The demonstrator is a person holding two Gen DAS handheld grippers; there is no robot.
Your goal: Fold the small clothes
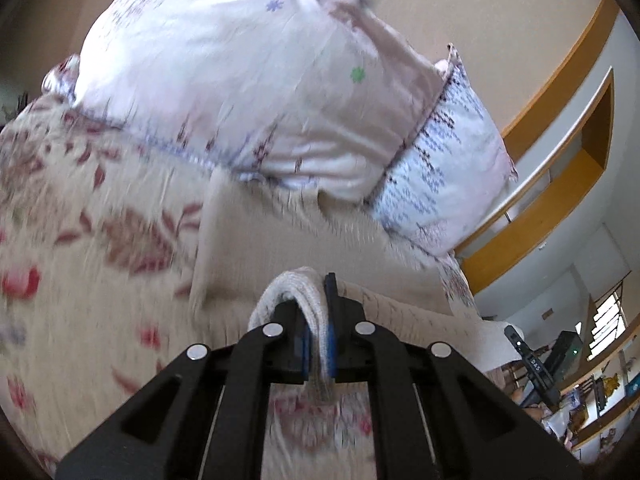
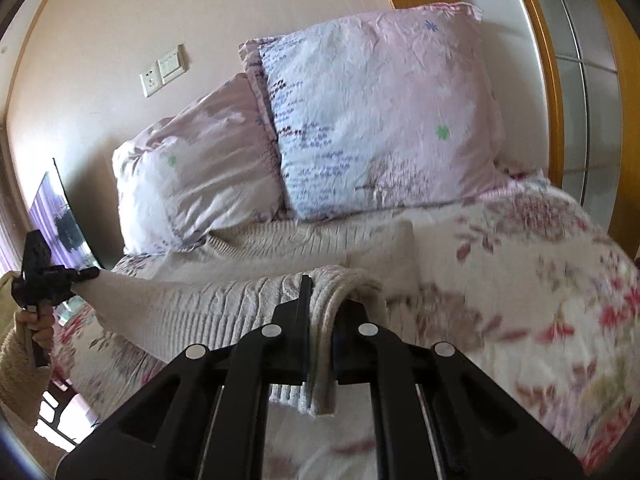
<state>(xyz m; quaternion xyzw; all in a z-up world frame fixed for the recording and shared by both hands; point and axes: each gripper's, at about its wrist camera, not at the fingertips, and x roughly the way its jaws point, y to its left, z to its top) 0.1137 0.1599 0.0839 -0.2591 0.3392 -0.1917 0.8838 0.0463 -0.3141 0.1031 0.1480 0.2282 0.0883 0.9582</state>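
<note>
My left gripper [image 1: 316, 320] and right gripper [image 2: 320, 320] each pinch the sweater [image 2: 224, 312] hem, jaws nearly closed. I see pillows [image 2: 360, 120] crowding the bedspread [image 2: 540, 280] beyond

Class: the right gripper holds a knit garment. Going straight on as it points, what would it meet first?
Probably the rest of the cream sweater lying ahead of the right gripper, then the pillows; depth is unclear.

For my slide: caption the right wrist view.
Both grippers, right and left, pinch a cream sweater above the bed.
</note>
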